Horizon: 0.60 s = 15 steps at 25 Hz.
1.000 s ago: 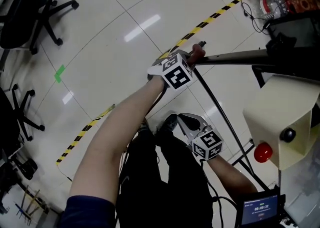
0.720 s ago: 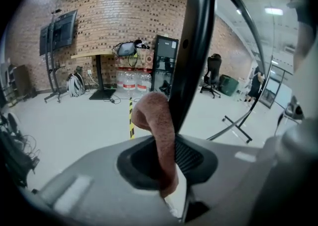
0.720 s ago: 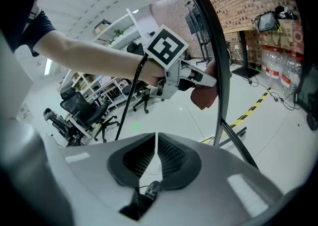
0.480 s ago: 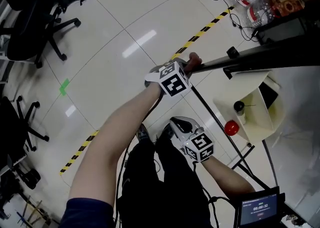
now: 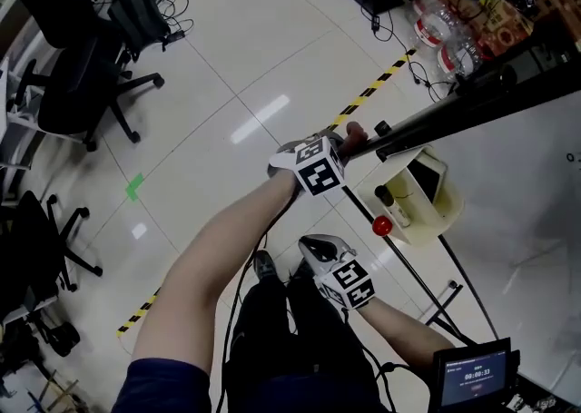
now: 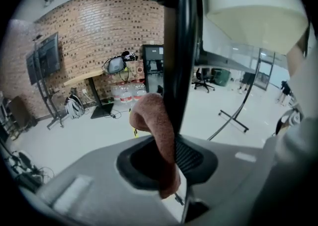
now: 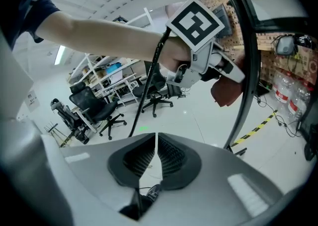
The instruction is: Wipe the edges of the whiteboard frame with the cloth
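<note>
Left gripper view, centre: cloth (image 6: 154, 120) is being pinched in the half-closed jaws of the left gripper (image 5: 338, 146), against the black whiteboard frame (image 6: 178, 46). Right gripper (image 5: 318, 248), lower centre of head view, is being carried with jaws together, empty. Risk: cloth being dragged out of the pinch by friction along the frame.

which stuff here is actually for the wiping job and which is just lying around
For the job: cloth, whiteboard frame, left gripper gripping the cloth.
Just lying about: office chairs, water bottles, floor tape, box with red button, empty shut right gripper.
</note>
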Tool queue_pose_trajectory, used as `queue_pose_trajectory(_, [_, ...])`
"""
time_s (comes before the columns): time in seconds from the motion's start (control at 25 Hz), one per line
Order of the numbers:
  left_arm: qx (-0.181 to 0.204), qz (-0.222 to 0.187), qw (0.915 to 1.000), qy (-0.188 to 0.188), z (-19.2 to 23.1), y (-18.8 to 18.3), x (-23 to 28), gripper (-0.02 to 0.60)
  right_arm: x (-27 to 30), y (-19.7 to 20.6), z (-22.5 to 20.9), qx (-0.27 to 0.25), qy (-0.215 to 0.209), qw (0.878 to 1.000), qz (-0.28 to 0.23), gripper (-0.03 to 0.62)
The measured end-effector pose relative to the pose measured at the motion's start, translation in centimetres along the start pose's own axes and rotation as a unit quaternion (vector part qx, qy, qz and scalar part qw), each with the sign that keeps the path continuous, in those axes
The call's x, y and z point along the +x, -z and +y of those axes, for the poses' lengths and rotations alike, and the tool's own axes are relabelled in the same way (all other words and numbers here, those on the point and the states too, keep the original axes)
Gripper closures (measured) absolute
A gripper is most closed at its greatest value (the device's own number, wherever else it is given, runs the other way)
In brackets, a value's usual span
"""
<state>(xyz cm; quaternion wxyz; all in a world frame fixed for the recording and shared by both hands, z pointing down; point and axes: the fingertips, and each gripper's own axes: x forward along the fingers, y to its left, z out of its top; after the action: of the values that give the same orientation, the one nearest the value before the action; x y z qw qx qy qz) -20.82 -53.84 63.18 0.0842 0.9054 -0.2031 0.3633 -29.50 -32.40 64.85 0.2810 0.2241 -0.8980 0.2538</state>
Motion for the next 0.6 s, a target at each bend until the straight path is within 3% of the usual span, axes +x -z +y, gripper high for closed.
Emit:
queue_pose_trajectory(0.2, [0.001, -0.016, 0.9999, 0.001, 0.1, -2.4, -2.4, 0.509, -1.4, -1.1, 2.0, -0.025, -0.017, 1.0, 0.0, 0.571])
queue_pose_trajectory(0.48, [0.015, -0.005, 0.9998, -0.006, 0.3, -5.1, -5.1, 0.509, -3.6, -3.6, 3.0, -0.043, -0.03, 0.999, -0.013, 0.572])
queue_pose_trajectory(0.6, [-0.008, -0.009, 0.9999, -0.008, 0.3, -6.0, -5.9, 0.509, -4.3, -4.8, 2.8, -0.052, -0.03, 0.998, -0.016, 0.572])
